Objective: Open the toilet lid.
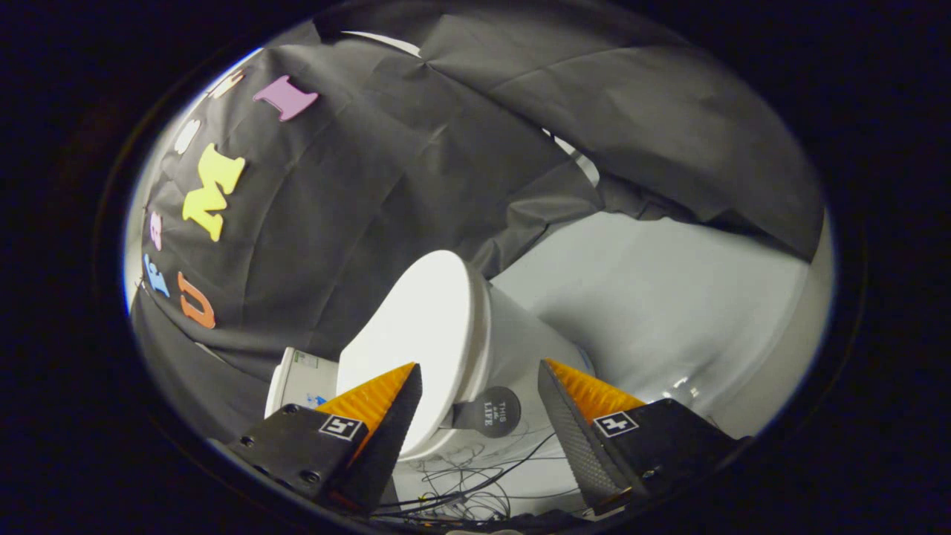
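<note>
A white toilet [520, 338] appears tilted just ahead of my fingers, its white lid [420, 327] lying flat against the bowl. A round black tab [490, 411] sticks out from the lid's rim, in the gap between my fingers. My gripper [479, 365] is open, with the lid's rim and the bowl's side showing between the fingertips. The left finger [379, 405] overlaps the lid's lower part in the view; whether it touches the lid I cannot tell. The right finger [576, 409] stands apart from the bowl.
A white box-shaped piece [301, 379] sits beside the toilet behind the left finger. Thin dark cables [461, 483] lie tangled on the white floor [669, 297] under the bowl. Black cloth [356, 186] hangs close behind the toilet.
</note>
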`<state>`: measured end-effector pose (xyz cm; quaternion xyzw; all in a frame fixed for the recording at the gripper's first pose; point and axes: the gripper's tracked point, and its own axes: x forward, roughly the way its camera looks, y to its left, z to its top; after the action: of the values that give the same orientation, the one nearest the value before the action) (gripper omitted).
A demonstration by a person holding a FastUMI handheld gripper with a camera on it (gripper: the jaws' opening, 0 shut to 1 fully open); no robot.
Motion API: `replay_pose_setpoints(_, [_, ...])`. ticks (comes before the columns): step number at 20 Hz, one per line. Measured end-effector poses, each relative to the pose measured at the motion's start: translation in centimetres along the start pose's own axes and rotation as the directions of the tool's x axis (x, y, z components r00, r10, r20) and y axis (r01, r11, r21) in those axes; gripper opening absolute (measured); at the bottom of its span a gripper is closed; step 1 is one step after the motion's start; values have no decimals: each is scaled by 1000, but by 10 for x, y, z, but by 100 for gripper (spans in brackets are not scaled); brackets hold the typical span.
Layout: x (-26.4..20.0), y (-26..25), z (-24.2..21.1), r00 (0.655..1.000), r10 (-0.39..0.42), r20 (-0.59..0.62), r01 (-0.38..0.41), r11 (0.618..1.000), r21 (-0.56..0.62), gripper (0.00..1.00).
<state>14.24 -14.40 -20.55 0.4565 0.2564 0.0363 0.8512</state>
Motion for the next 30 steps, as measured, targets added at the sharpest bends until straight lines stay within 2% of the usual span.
replay_pose_setpoints(6, [10,-10,-25,997,42,-62,-33,989,147,95])
replay_pose_setpoints(8, [14,-8,-31,995,63,-76,-50,985,168,90])
replay_pose_setpoints(12, [17,-8,-32,993,80,-83,-65,983,174,68])
replay_pose_setpoints(17, [20,-3,-35,991,89,-100,-76,988,132,34])
replay_pose_setpoints(25, [16,2,-31,980,182,-83,-159,961,227,9])
replay_pose_setpoints(30, [14,5,-29,983,169,-75,-151,968,202,5])
